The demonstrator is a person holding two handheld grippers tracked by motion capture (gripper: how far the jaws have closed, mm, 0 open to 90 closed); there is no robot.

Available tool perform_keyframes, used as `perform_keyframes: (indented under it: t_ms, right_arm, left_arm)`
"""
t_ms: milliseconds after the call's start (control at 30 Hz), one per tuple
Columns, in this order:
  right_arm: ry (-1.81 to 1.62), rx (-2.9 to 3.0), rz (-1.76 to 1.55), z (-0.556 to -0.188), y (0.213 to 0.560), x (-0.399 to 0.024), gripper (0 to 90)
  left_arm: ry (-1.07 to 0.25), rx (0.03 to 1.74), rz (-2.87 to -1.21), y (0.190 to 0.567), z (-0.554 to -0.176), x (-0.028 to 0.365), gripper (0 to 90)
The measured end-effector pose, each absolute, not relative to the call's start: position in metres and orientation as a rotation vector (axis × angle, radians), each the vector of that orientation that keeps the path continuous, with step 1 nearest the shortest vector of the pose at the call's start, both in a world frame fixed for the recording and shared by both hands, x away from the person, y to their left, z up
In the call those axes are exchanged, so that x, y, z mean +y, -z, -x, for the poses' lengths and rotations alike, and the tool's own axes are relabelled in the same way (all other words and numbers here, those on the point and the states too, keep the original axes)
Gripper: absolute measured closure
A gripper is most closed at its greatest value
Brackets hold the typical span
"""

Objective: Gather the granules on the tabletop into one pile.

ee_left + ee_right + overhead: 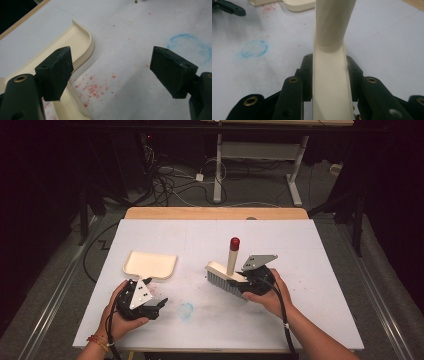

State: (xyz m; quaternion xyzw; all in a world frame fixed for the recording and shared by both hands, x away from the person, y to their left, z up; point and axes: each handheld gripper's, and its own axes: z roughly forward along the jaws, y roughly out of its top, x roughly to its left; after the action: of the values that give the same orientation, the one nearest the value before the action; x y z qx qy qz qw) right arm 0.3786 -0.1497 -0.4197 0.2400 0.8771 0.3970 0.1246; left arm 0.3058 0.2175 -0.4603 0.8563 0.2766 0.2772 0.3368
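Sweeping step, by the look of it. Nearest: left gripper point(159, 306) resting on the surface point(310, 310) with fingers point(56, 71) spread wide, nothing between them. Just beyond, red crumbs point(93, 87) scattered beside the cream dustpan point(149, 264). Across to the right gripper point(243, 285), fingers clamped on the hand brush point(226, 276). Next up, probably: grab the dustpan, brush crumbs in.

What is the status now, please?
Right tongs shut on brush. Left tongs open beside dustpan. Red crumbs ahead, path clear.
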Motion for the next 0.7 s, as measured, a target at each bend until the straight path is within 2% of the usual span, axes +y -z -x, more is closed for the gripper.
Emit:
perform_keyframes:
  t_ms: [333, 533, 700]
  right_arm:
    - [-1.295, 2.455, -0.796, -0.364, 0.41, -0.135, 67.5]
    - [-1.363, 2.391, -0.946, -0.363, 0.424, -0.108, 67.5]
    - [-1.313, 2.322, -1.08, -0.372, 0.438, -0.105, 67.6]
  left_arm:
    - [-0.716, 0.732, -2.227, 0.46, -0.307, 0.218, 18.3]
    - [-0.713, 0.723, -2.241, 0.461, -0.307, 0.217, 18.2]
    - [-0.725, 0.722, -2.253, 0.462, -0.307, 0.218, 18.2]
